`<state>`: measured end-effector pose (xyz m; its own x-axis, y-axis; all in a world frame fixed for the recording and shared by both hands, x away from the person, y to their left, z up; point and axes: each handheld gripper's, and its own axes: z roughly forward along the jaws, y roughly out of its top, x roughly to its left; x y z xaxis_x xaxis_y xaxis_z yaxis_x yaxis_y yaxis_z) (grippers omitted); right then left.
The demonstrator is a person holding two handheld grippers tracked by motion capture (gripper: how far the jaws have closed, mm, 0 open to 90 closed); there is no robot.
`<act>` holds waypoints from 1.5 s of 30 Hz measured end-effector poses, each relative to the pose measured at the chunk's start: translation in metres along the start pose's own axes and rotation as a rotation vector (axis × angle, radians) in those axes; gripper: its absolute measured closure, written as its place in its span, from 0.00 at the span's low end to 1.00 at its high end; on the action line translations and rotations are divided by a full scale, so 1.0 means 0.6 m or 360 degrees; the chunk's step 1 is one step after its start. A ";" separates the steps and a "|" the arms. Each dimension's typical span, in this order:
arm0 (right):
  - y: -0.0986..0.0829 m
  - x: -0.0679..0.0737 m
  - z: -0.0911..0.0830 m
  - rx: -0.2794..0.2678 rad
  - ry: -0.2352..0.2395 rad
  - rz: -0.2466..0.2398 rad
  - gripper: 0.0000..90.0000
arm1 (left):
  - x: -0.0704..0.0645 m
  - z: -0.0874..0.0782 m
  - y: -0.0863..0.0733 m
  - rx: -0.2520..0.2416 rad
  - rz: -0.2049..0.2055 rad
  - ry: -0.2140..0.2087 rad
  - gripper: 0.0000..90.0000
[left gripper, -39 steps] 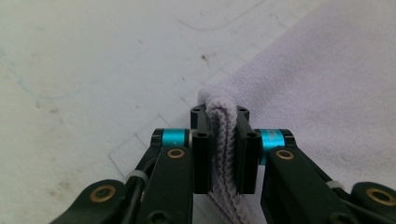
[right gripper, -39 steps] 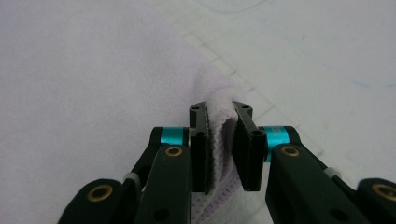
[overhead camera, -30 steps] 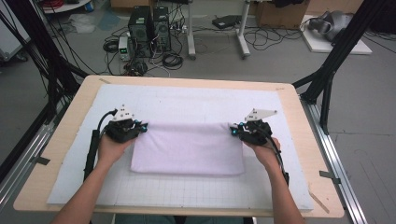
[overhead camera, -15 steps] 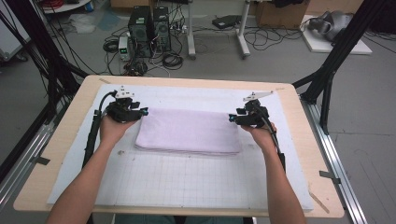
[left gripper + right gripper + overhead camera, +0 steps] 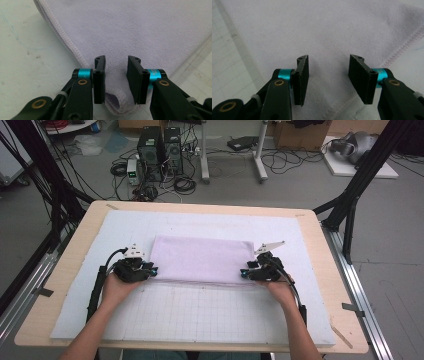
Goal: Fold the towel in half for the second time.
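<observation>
A folded pale lilac terry-cloth towel (image 5: 202, 259) lies flat on the white grid-marked mat (image 5: 200, 315) that covers the light wooden table (image 5: 320, 240). The towel sits a little beyond the middle of the mat, its long sides running across the table.

The left tool (image 5: 150, 270) rests at the towel's near left corner, held in the person's left hand (image 5: 117, 287). In the left gripper view, the left tool (image 5: 116, 75) has its two black jaws a narrow gap apart, and the rounded fold of the lilac towel (image 5: 140, 32) bulges up between them. The jaws stand on either side of this fold, but do not look pressed together on it. The towel's stitched hem runs away from the jaws toward the upper left, with bare mat (image 5: 27, 57) beside it.

The right tool (image 5: 247, 272) rests at the towel's near right corner, held in the person's right hand (image 5: 280, 287). In the right gripper view, the right tool (image 5: 329, 75) has its jaws spread wide over flat cloth, nothing caught between them. The towel (image 5: 317, 30) spreads out beyond the jaws, and its hemmed edge passes just to the right of the right-hand jaw.
</observation>
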<state>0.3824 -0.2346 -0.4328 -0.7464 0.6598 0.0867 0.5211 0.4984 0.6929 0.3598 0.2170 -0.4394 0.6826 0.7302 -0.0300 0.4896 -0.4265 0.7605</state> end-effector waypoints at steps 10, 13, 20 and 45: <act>0.003 0.007 0.000 -0.0021 0.0018 0.0009 0.48 | -0.003 -0.012 0.000 -0.0087 -0.0023 -0.0006 0.61; 0.007 0.012 -0.008 -0.0071 0.0011 0.0014 0.41 | -0.002 -0.021 0.001 -0.0133 -0.0055 -0.0011 0.55; 0.014 0.031 -0.032 -0.0151 0.0032 0.0050 0.21 | -0.014 -0.048 0.006 -0.0212 -0.0061 -0.0032 0.42; -0.055 0.043 -0.105 -0.0310 -0.0039 0.0076 0.13 | -0.044 -0.089 -0.013 -0.0249 -0.0007 -0.0006 0.28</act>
<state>0.3197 -0.2694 -0.4080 -0.7111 0.6949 0.1069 0.4638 0.3494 0.8141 0.3090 0.2296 -0.4101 0.6828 0.7298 -0.0357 0.4024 -0.3349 0.8520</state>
